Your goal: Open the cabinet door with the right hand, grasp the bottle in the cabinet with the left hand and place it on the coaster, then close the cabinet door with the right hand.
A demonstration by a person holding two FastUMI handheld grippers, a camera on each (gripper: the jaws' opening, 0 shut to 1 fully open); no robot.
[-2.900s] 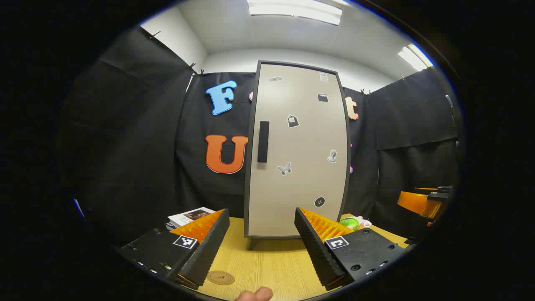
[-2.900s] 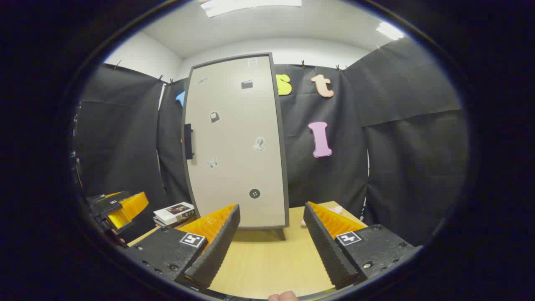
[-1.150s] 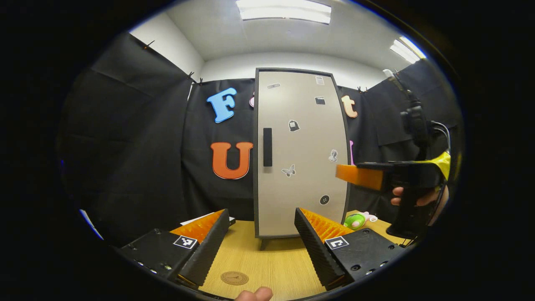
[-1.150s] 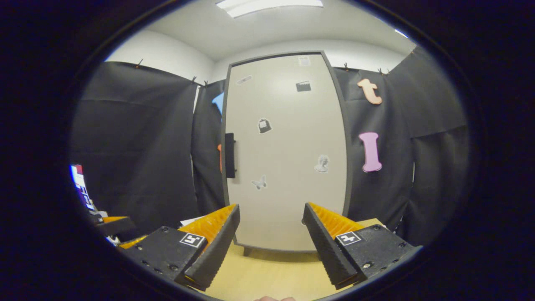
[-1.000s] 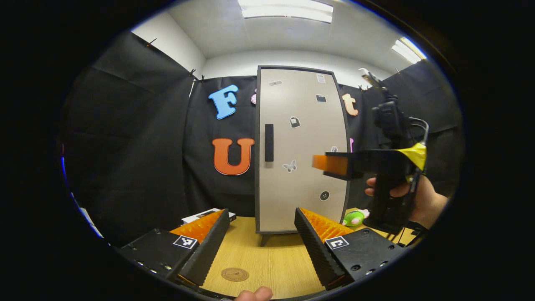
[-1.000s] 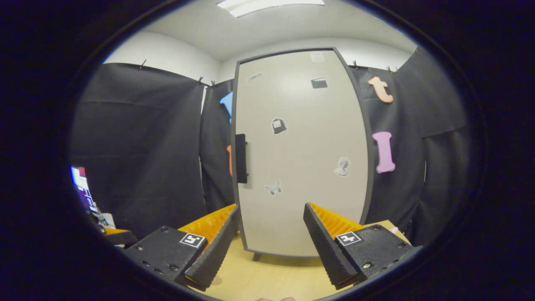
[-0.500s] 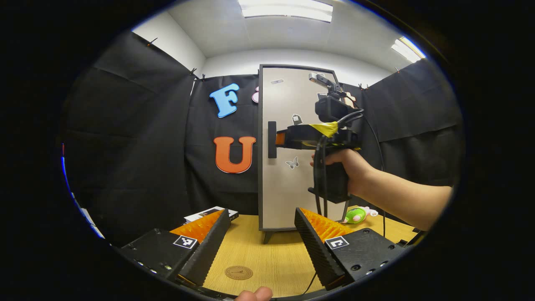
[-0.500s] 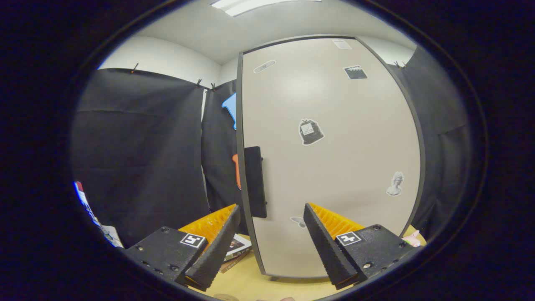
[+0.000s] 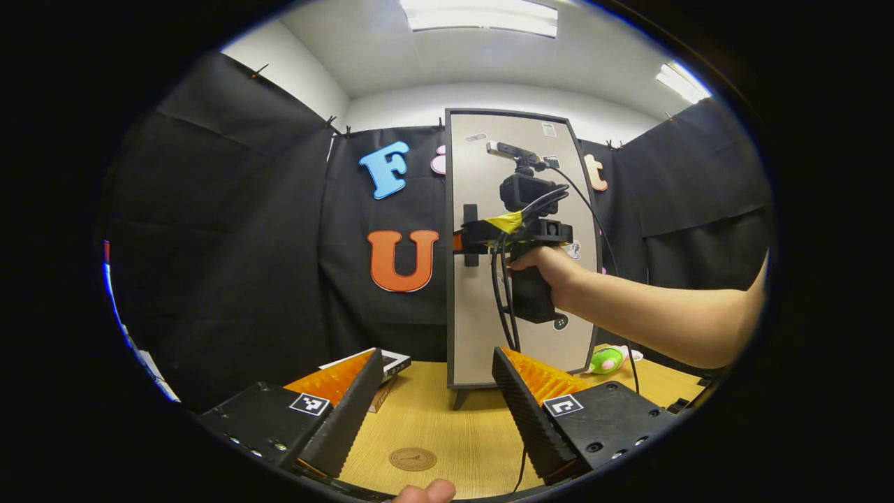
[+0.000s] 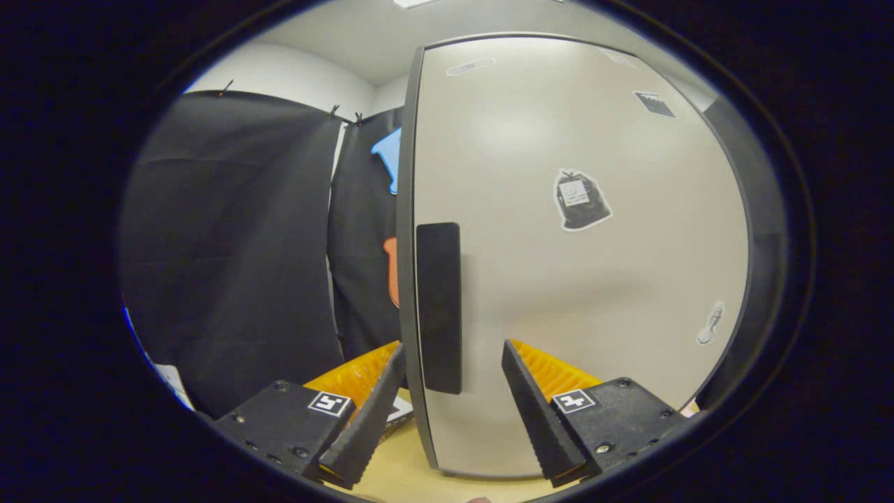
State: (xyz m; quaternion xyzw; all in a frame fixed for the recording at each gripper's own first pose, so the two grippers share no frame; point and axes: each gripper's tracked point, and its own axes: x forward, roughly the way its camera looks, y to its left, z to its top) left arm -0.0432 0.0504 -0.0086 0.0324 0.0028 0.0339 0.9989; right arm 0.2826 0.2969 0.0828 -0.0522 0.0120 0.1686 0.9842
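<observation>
Right gripper view: right tongs (image 10: 447, 363) gape astride the door handle (image 10: 438, 307) — left tongs (image 9: 436, 381) apart, low.

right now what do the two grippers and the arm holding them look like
Each gripper, left gripper and right gripper, has two ridged wedge fingers on black blocks bearing small square black-and-white markers. The right one has a black pistol handle, yellow tape, black cables and a camera on top. The forearm is bare, no sleeve.

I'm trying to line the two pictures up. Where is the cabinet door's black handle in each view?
Left gripper view: the handle is a small dark bar at the cabinet door's left edge, just above centre, with the right gripper at it.
Right gripper view: it stands large, just left of centre, above the gap between the open fingers.
Shared landmark: the bag-shaped sticker on the door.
</observation>
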